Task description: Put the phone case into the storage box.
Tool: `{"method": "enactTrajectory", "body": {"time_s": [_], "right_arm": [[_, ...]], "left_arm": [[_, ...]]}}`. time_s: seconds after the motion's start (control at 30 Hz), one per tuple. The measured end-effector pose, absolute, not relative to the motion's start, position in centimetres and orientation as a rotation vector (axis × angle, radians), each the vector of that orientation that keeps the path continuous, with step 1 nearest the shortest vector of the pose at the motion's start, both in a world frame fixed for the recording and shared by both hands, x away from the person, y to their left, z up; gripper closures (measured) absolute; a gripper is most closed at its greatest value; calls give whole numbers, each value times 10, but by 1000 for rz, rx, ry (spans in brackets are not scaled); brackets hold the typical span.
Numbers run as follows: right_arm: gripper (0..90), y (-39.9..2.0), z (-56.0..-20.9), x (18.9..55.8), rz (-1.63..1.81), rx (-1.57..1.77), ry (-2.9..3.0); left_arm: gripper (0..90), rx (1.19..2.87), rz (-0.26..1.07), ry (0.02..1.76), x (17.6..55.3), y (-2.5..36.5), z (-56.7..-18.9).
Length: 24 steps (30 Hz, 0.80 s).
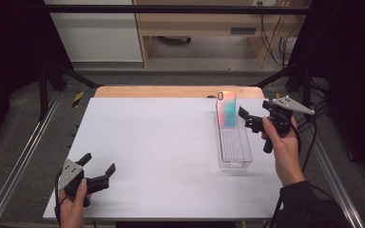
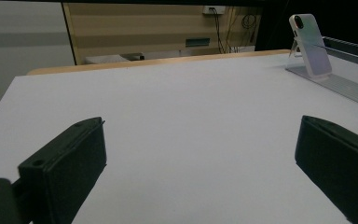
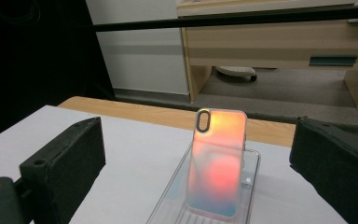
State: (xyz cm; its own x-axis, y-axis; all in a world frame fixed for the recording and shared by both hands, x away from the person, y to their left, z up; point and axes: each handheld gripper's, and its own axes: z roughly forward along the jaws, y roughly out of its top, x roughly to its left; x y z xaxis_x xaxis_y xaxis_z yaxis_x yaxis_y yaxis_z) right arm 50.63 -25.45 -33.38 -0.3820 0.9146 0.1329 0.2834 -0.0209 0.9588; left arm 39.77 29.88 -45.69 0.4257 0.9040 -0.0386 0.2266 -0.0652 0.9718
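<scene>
A white table (image 1: 161, 156) filled most of the high view, its wooden far edge at twelve o'clock. Toward two o'clock on the tabletop lay a long clear plastic tray (image 1: 235, 151), running lengthwise away from the person. A phone case (image 1: 226, 107) with a shimmering pink-to-teal back stood upright at the tray's far end, tilted back slightly, its camera cutout at the top; what propped it up could not be made out for sure, though the left gripper view hinted at a small stand behind it.

The right hand (image 1: 285, 147) held the right gripper (image 1: 247, 118) at three o'clock, just beside the case and apart from it, its jaws spread wide and holding nothing. In the right gripper view the case (image 3: 216, 163) stood between the two black jaws but farther off, with the tray (image 3: 177, 200) running toward the camera.

The left hand (image 1: 71, 204) held the left gripper (image 1: 97, 164) low over the table at about eight o'clock, well apart from the tray, jaws likewise wide and empty. In the left gripper view the case (image 2: 311, 44) appeared far off at one o'clock, above bare tabletop (image 2: 177, 116).
</scene>
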Motion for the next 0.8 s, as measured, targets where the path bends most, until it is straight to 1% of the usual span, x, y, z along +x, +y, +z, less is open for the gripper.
{"method": "enactTrajectory", "body": {"time_s": [0.4,0.57,0.8], "right_arm": [[32,-271,-337,493,1438,1256,1663],[29,-278,-342,487,1450,1255,1655],[32,-289,-349,478,1441,1268,1637]], "left_arm": [[17,1545,775,1034,397,304,-456],[17,1548,780,1007,396,305,-455],[16,1536,781,1019,397,307,-456]]}}
